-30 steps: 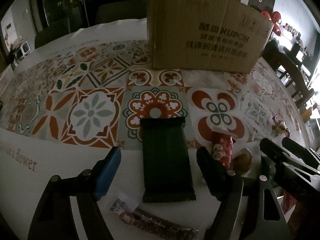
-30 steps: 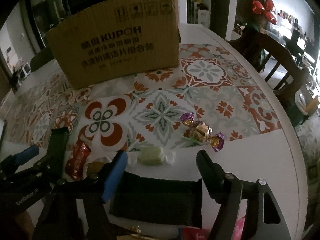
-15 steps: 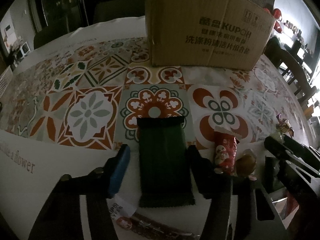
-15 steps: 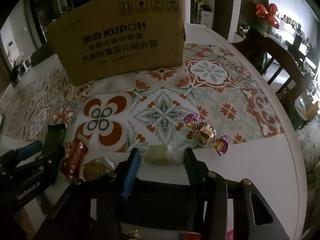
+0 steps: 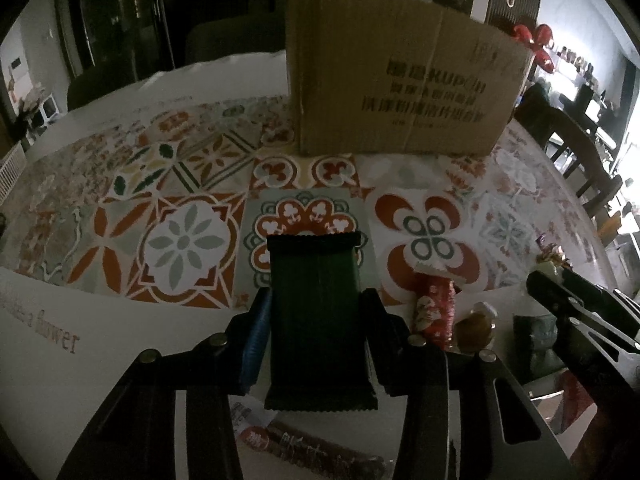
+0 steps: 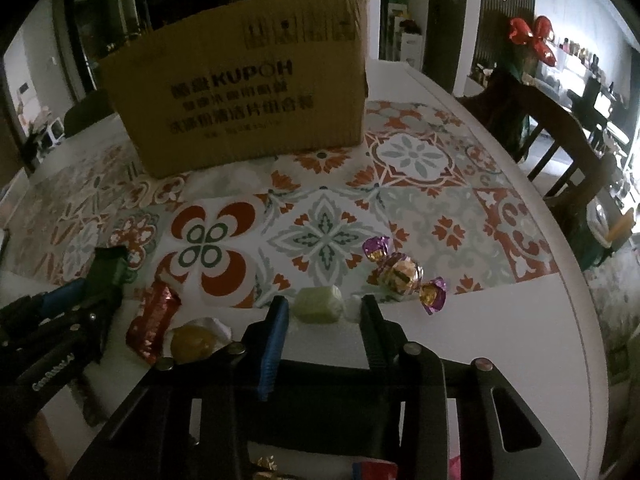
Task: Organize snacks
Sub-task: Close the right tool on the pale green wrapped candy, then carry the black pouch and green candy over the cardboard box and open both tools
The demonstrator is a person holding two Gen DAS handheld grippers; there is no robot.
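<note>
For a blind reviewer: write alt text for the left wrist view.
The left tool is shut on a dark green snack packet over a tile-patterned tablecloth. A cardboard box stands behind; a red wrapped snack lies to the right.

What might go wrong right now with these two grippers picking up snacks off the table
The left gripper pinches only the dark green packet by its side edges, so the packet might buckle or slip on lifting. The right gripper is closing over a dark packet while the pale green candy sits at its fingertips and could get nudged away.
</note>
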